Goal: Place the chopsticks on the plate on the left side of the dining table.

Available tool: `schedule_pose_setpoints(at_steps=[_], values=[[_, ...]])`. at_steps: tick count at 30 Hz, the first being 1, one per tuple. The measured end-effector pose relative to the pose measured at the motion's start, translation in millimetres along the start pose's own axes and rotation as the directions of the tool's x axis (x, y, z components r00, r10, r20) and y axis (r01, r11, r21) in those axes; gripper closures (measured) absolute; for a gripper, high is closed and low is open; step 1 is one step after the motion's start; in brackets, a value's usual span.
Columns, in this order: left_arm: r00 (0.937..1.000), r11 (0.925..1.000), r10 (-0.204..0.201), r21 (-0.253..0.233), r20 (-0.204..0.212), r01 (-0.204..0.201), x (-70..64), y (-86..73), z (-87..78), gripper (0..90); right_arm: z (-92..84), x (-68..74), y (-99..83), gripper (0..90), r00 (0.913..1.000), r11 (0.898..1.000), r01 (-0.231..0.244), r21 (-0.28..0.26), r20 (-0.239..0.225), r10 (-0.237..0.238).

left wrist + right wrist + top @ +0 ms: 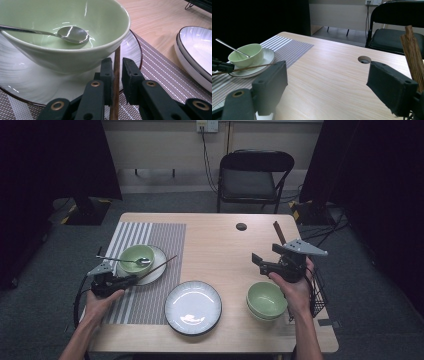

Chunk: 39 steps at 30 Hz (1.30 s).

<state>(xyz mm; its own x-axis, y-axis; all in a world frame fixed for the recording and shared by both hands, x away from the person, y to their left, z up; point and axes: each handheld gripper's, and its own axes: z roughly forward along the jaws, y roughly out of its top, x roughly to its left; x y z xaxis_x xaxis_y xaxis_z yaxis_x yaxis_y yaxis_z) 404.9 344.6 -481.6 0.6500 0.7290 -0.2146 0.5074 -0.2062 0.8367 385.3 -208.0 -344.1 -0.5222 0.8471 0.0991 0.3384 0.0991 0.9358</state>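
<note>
Table: light wood top; its far edge faces a black folding chair, its right edge carries a dark wire rack.
Placemat: striped mat over the left part of the table, its right edge ending just left of the white plate.
Open room: a broad bare stretch of wood lies between the placemat and the right gripper, reaching back to a small round hole near the far edge.
Saucer: pale plate on the placemat, bearing a green bowl with a metal spoon whose handle juts left past the rim.
White plate: dark-rimmed, near the front edge, partly on the mat's corner.
Stacked green bowls: front right, just under the right hand.
Chopstick: thin brown stick lying across the saucer's rim beside the green bowl, its tail passing back between the left jaws.
Left gripper: held low over the mat, pointing right toward the saucer; the left pad touches the chopstick, a slim gap shows on the other side, so the grip reads as just released.
Left hand: wrapped around the gripper body, forearm entering from the bottom.
Right gripper: raised above the table's right side, pointing left, jaws spread wide with nothing between them.
Right hand: clasping the gripper from below.
Wooden sticks: upright beside the right jaw.
</note>
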Motion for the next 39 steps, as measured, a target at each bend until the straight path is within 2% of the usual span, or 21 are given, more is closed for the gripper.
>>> schedule_pose_setpoints(at_steps=[5, 9, 14, 16, 18, 20, 23, 28, 31, 36, 38, 39], values=[[1.0, 0.9999, 0.0, -0.012, 0.001, 0.0, -0.7, 1.0, -3.1, 77.1, 1.4, -0.9, -1.2, 15.5, 1.0, 1.0, 0.0, 0.008, 0.002, 0.0], [0.9999, 0.9988, -0.016, -0.047, 0.005, 0.016, -2.8, 3.6, -9.2, 77.5, 0.7, -2.4, -1.2, 16.0, 1.0, 1.0, -0.008, 0.016, 0.004, 0.008], [0.9999, 0.9978, -0.002, -0.066, 0.013, 0.003, -8.8, 8.2, -13.6, 76.1, -0.5, -5.8, -0.7, 17.6, 0.9998, 1.0, -0.018, 0.018, 0.003, 0.018], [0.9996, 0.9975, -0.004, -0.07, 0.029, 0.006, -12.5, 9.4, -13.0, 75.5, -0.5, -8.1, -0.4, 18.6, 0.9998, 1.0, -0.02, 0.02, 0.004, 0.02], [0.998, 0.998, 0.004, -0.063, 0.064, 0.0, -16.3, 11.4, -12.0, 75.2, -0.9, -10.4, 0.4, 20.0, 0.9996, 0.999, -0.027, 0.022, 0.003, 0.027], [0.998, 0.9986, 0.011, -0.053, 0.061, -0.008, -21.3, 13.9, -10.2, 75.8, -0.5, -13.3, 2.1, 22.0, 0.9996, 0.999, -0.028, 0.025, -0.003, 0.028], [0.9949, 0.998, 0.006, -0.063, 0.101, 0.001, -27.5, 16.6, -7.7, 72.6, -0.2, -16.6, 6.1, 25.2, 0.9997, 0.999, -0.025, 0.027, -0.001, 0.026], [0.9914, 0.999, 0.041, -0.022, 0.124, -0.038, -42.1, 18.0, 3.8, 67.4, -0.5, -24.9, 14.2, 29.7, 0.9993, 0.999, -0.037, 0.038, 0.012, 0.036], [0.9861, 0.9977, 0.066, 0.008, 0.153, -0.068, -52.7, 17.6, 10.2, 64.8, 0.0, -32.4, 18.8, 33.4, 0.9986, 0.998, -0.047, 0.046, 0.025, 0.046], [0.9836, 0.9938, 0.094, 0.045, 0.154, -0.102, -65.8, 17.0, 20.7, 58.5, 2.9, -44.3, 22.4, 38.4, 0.9978, 0.996, -0.063, 0.056, 0.026, 0.062], [0.9795, 0.9912, 0.114, 0.048, 0.166, -0.124, -68.7, 15.6, 24.9, 53.8, 4.9, -48.2, 23.1, 39.6, 0.9974, 0.996, -0.068, 0.059, 0.029, 0.066], [0.9809, 0.9892, 0.121, 0.063, 0.152, -0.132, -69.9, 15.1, 26.8, 53.4, 6.3, -49.8, 23.5, 40.3, 0.9969, 0.996, -0.073, 0.06, 0.034, 0.071]])
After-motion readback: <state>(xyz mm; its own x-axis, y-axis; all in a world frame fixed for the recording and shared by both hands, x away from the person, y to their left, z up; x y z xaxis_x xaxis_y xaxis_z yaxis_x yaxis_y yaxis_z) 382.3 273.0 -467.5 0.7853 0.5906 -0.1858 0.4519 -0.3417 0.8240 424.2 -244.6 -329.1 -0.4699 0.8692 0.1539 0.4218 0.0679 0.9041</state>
